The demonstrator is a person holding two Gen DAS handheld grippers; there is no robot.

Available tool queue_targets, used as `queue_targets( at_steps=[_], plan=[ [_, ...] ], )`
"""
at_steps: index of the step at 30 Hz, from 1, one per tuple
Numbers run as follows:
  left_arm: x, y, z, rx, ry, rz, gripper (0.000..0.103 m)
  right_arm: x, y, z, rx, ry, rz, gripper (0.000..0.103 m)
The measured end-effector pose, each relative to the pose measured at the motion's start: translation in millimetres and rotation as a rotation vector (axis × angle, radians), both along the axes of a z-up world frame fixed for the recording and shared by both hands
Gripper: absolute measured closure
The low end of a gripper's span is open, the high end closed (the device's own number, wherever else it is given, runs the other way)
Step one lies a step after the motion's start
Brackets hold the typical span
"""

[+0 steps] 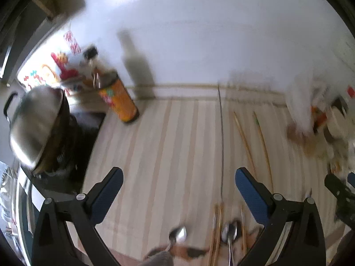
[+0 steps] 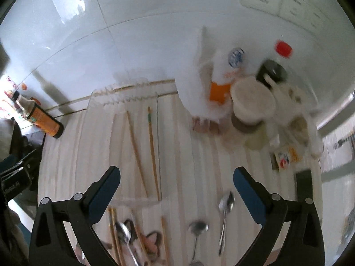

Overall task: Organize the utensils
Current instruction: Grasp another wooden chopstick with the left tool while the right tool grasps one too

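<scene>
Both grippers hover over a striped cloth [image 2: 199,159]. Left gripper [image 1: 178,185]: jaws spread wide, holding nothing. Right gripper [image 2: 176,182]: jaws likewise spread, empty. Two chopsticks [image 2: 144,150] lie side by side inside a clear tray [image 2: 158,133], well ahead of the fingers. Three spoons sit nearer: one [image 2: 224,212] just beside the right finger, one [image 2: 196,230] centred, one [image 2: 126,239] among loose chopsticks [image 2: 114,230] over a cat-print patch. Orange-labelled bottle [image 1: 117,97] stands by the wall; label print blurred, unreadable. Red-capped bottle [image 2: 283,48] and white tub [image 2: 253,104] at far right. Steel pot lid [image 1: 35,122] at left.
</scene>
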State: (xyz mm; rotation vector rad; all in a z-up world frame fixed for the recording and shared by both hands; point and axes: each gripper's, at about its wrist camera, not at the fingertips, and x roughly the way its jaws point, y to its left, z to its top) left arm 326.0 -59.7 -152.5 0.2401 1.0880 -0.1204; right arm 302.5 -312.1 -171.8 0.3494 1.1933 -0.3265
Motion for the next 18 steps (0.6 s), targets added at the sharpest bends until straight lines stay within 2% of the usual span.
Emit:
queue_targets(
  at_steps=[2, 3, 4, 5, 7, 8, 10, 12, 15, 18],
  plan=[
    [-22, 8, -16, -0.001, 0.046, -0.008, 0.0, -24, 6, -7, 0.012, 0.013, -0.014, 0.001],
    [-33, 13, -28, -0.007, 0.08, -0.016, 0.0, -37, 9, -12, 0.028, 0.024, -0.02, 0.007],
    [-43, 16, -43, -0.015, 0.124, -0.02, 0.001, -48, 12, -19, 0.045, 0.036, -0.026, 0.023],
    [-51, 19, -54, -0.021, 0.161, -0.023, 0.002, -59, 15, -28, 0.064, 0.057, -0.035, 0.032],
    [-66, 22, -82, -0.036, 0.24, -0.033, 0.011, -82, 17, -51, 0.132, 0.105, -0.05, 0.055],
    [-73, 24, -99, -0.045, 0.287, -0.039, 0.019, -90, 17, -59, 0.152, 0.12, -0.056, 0.057],
    [-82, 22, -120, -0.058, 0.345, -0.044, 0.03, -108, 20, -81, 0.204, 0.161, -0.065, 0.063],
    [-86, 21, -143, -0.087, 0.41, -0.042, 0.052, -121, 24, -98, 0.236, 0.195, -0.065, 0.065],
    [-88, 17, -164, -0.121, 0.468, -0.042, 0.063, -133, 30, -114, 0.26, 0.224, -0.062, 0.065],
    [-89, 12, -172, -0.127, 0.476, -0.06, 0.073, -143, 35, -126, 0.273, 0.243, -0.063, 0.065]
  ],
)
